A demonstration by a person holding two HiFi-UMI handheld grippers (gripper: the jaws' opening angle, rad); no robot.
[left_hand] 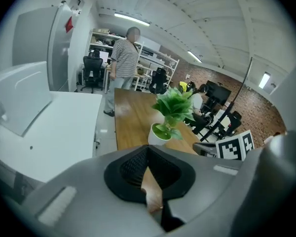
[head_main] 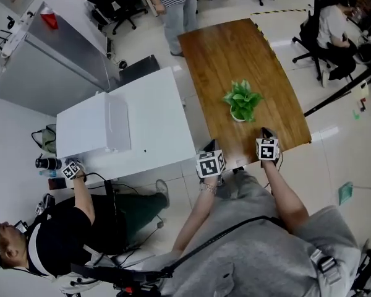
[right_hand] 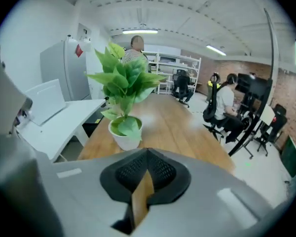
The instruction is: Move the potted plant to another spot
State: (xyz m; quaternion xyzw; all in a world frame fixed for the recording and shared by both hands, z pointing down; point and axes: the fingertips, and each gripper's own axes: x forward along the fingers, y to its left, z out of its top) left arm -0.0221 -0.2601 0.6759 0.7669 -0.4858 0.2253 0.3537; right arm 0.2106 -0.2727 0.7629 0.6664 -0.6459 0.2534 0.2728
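A potted plant (head_main: 241, 101) with green leaves in a small white pot stands on the wooden table (head_main: 235, 48), toward its near end. Both grippers hover over the table's near edge, short of the plant. My left gripper (head_main: 211, 146) is to the plant's near left, and my right gripper (head_main: 264, 132) is just in front of it to the right. In the left gripper view the plant (left_hand: 171, 107) stands ahead, right of the shut jaws of the left gripper (left_hand: 148, 152). In the right gripper view the plant (right_hand: 124, 83) is close ahead, left of the shut, empty right gripper (right_hand: 148, 154).
A white table (head_main: 142, 122) adjoins the wooden one on the left, with a grey cabinet (head_main: 49, 60) beyond. A person (head_main: 173, 5) stands at the far end; another (head_main: 334, 26) sits at the right. A third person (head_main: 55, 240) sits lower left. A black pole (head_main: 340, 94) slants at the right.
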